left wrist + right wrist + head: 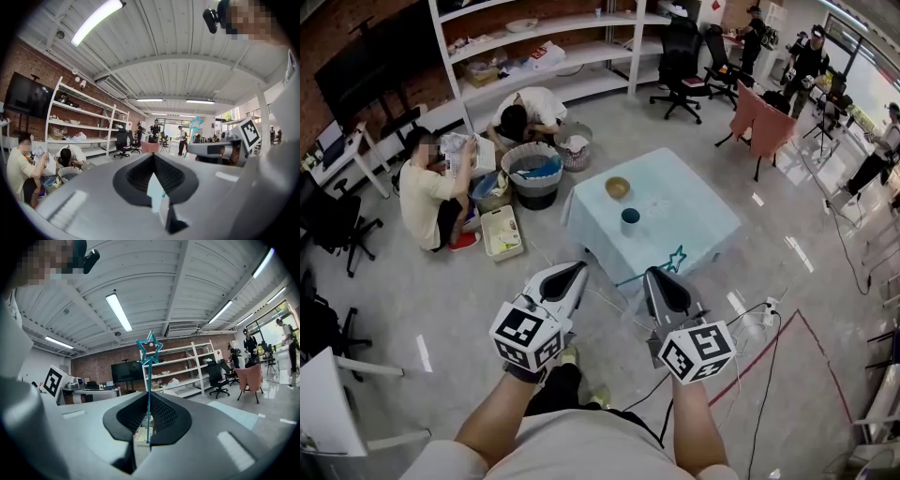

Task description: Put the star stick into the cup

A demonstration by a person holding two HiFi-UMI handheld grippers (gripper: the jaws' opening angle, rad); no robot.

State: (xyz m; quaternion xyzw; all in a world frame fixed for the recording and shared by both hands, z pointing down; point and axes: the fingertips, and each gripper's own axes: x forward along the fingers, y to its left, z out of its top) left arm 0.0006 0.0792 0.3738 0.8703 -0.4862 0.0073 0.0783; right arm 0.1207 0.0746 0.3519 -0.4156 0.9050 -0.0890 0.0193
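The star stick is a thin teal rod topped by a teal star outline [677, 258]. My right gripper [660, 277] is shut on the rod, which stands straight up between the jaws with the star [149, 348] above them. The dark teal cup [630, 217] stands upright on the table with the light blue cloth [694, 220], ahead of both grippers and apart from them. My left gripper [575, 273] is held beside the right one, shut, with nothing in it. From the left gripper [154, 187] view the star [196, 123] shows off to the right.
A wooden bowl [618, 187] sits on the table behind the cup. Two people crouch on the floor at the left among baskets [532, 173] and a tray [502, 232]. White shelves [544, 66] line the back wall. A pink chair [764, 127] and office chairs [680, 61] stand at the right. Cables [759, 319] cross the floor.
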